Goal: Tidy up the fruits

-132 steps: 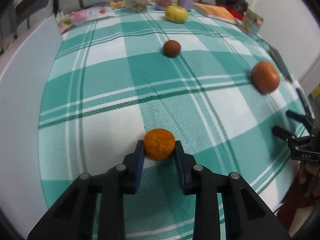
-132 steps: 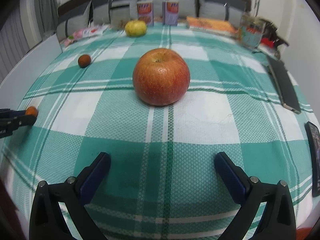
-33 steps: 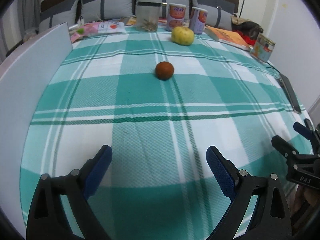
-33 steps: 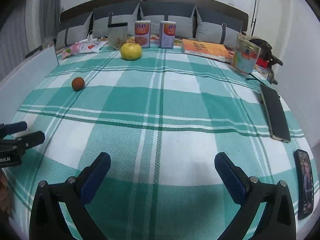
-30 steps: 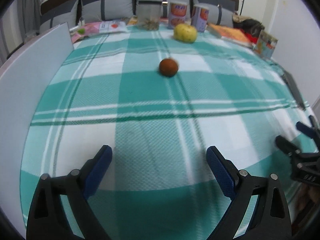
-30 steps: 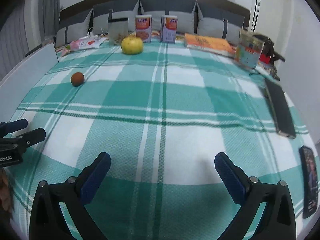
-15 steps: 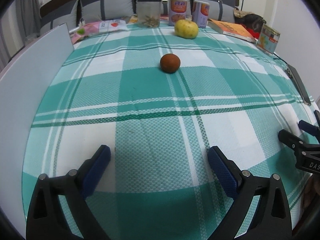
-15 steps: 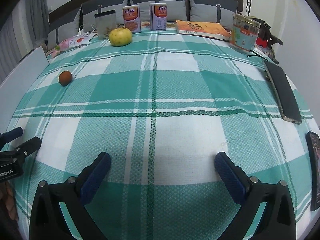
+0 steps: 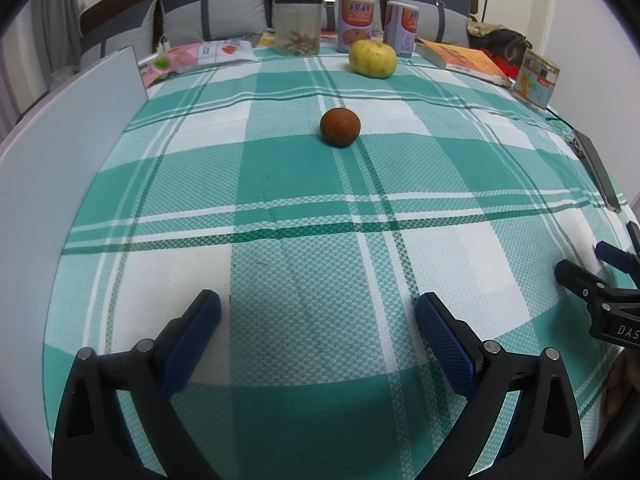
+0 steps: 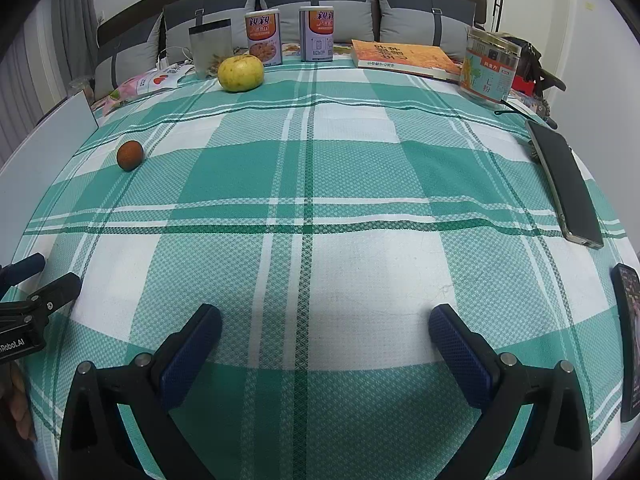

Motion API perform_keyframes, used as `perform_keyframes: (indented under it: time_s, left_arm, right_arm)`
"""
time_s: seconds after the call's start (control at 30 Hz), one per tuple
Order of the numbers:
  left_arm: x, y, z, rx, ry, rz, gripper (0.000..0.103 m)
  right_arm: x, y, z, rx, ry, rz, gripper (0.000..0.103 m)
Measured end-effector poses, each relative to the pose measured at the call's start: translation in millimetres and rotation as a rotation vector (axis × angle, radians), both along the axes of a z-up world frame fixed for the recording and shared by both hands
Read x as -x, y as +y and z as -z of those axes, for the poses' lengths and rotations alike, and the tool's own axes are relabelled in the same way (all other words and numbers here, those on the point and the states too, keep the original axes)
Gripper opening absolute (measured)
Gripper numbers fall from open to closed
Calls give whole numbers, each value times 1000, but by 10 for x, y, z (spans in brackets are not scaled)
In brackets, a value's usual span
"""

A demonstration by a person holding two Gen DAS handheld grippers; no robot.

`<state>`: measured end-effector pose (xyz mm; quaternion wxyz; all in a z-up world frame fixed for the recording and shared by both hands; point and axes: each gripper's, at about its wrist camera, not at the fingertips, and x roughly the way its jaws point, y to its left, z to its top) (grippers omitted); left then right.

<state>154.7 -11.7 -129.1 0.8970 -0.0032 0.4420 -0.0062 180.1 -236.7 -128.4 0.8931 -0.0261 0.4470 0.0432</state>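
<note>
A small brown-red round fruit (image 9: 340,126) lies on the green checked cloth, straight ahead of my left gripper (image 9: 318,312) and well beyond it; the right wrist view has this fruit (image 10: 130,155) far to the left. A yellow-green apple (image 9: 373,58) rests at the far edge near the cans, also seen as the apple (image 10: 240,73) in the right wrist view. Both grippers hover low over the near part of the table. The left gripper is open and holds nothing. My right gripper (image 10: 325,326) is open too, with bare cloth between its fingers.
Two cans (image 10: 263,39), a clear jar (image 9: 297,25), an orange book (image 10: 404,58) and a printed tin (image 10: 489,67) line the far edge. A dark phone (image 10: 564,183) and a second device (image 10: 628,332) lie at the right. A white board (image 9: 64,152) stands along the left side.
The left gripper let go of the orange it held 4.4 s ago; the orange and the red apple are out of view now. Over the last second both views shifted only slightly.
</note>
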Motion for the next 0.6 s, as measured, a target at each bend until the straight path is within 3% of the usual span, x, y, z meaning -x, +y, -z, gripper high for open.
perform_keyframes:
  time_s: [0.27, 0.5, 0.6]
  left_arm:
    - [-47, -7, -29, 2, 25, 13, 100]
    - [-820, 34, -335, 130, -19, 50, 99]
    - [-1094, -34, -285, 103, -13, 78, 98]
  right_arm:
    - [-2, -2, -2, -1, 0, -1, 103]
    - [-1, -2, 2, -1, 1, -1, 103]
    - [-1, -1, 2, -1, 1, -1, 103]
